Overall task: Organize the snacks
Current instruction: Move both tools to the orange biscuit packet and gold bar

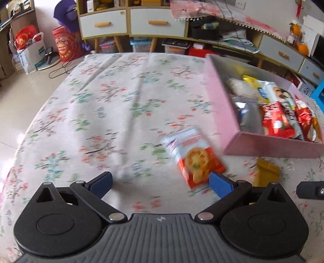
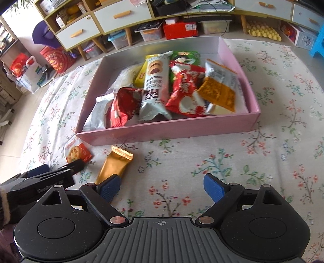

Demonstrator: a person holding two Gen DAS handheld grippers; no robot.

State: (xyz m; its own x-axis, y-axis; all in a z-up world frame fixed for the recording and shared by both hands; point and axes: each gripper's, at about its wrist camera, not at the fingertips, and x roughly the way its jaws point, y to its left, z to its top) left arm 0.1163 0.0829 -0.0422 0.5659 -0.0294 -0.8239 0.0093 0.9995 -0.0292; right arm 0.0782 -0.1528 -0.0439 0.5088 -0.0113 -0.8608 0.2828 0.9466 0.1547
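A pink box (image 2: 162, 129) (image 1: 218, 105) on the flowered cloth holds several snack packets. Two packets lie loose in front of it: a red-and-white cracker packet (image 1: 192, 153) (image 2: 78, 153) and a gold wafer packet (image 2: 113, 168) (image 1: 266, 172). My left gripper (image 1: 160, 183) is open, its right pad beside the cracker packet's near corner, with only cloth between the fingers. My right gripper (image 2: 161, 187) is open too; its left pad covers the gold packet's near end, and nothing sits between the pads. The left gripper's body (image 2: 48, 178) shows at the lower left of the right wrist view.
Low cabinets with white drawers (image 1: 133, 22) (image 2: 121, 14) line the far wall, with storage boxes and a red box (image 2: 180, 29) beneath. Red bags (image 1: 66, 44) stand on the floor at left. A blue stool (image 2: 319, 46) stands at right. The cloth's left edge drops off to floor.
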